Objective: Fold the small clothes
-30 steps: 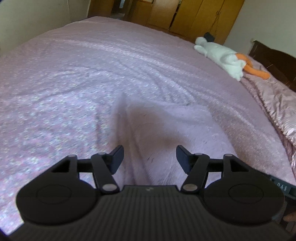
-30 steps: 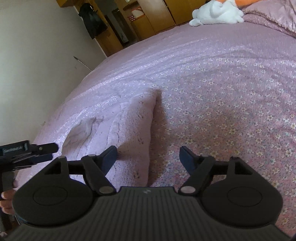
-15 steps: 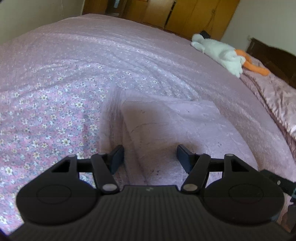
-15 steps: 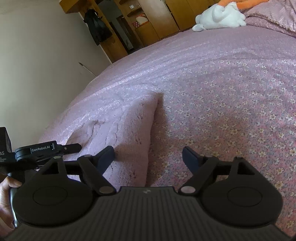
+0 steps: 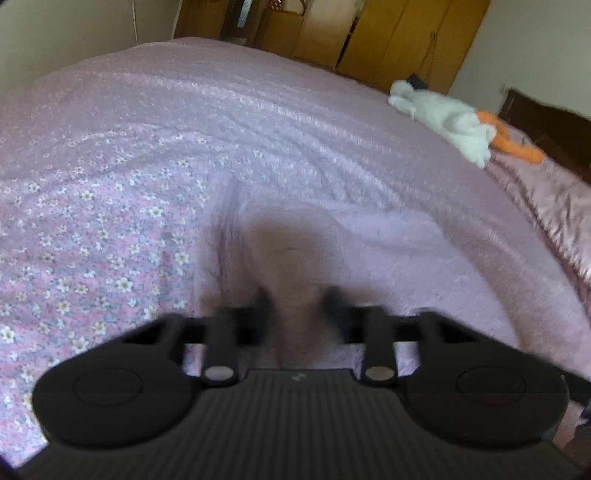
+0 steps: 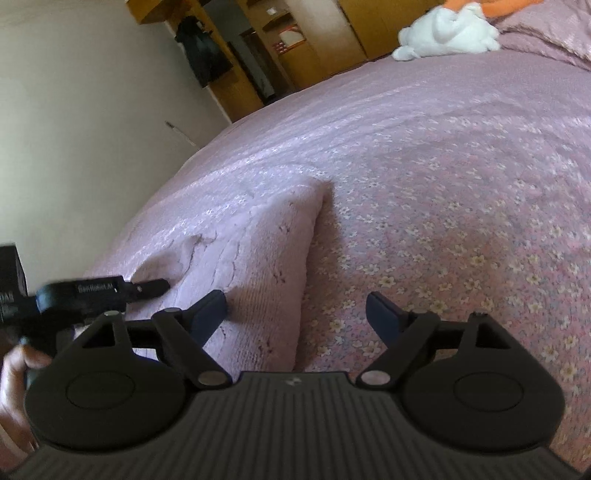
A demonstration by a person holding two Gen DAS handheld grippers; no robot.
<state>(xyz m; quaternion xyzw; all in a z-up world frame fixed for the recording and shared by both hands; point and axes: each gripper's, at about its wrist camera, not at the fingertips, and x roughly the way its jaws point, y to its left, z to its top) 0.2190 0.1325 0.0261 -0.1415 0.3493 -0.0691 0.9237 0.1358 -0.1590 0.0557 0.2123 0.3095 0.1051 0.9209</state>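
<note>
A pale pink fleecy cloth (image 5: 388, 251) lies folded on the flowered bedspread (image 5: 92, 240). My left gripper (image 5: 297, 306) is low over its near edge. Its fingers are blurred and stand closer together, with a ridge of the cloth between them. In the right wrist view the cloth (image 6: 258, 258) runs up to a folded corner. My right gripper (image 6: 295, 308) is open above the cloth's right edge, with one finger over the cloth and the other over the bedspread (image 6: 461, 221). The left gripper (image 6: 147, 288) shows at the left there, held by a hand (image 6: 14, 373).
A white and orange plush toy (image 5: 450, 118) lies at the bed's far right, also in the right wrist view as the plush toy (image 6: 447, 33). Wooden wardrobes (image 5: 399, 37) stand behind the bed, and a crumpled pink quilt (image 5: 554, 199) lies at the right. A white wall (image 6: 74, 129) borders the bed's left side.
The left gripper's fingers have drawn closer together around the cloth's near edge and the view has tilted up. The right gripper stays open and has barely moved.
</note>
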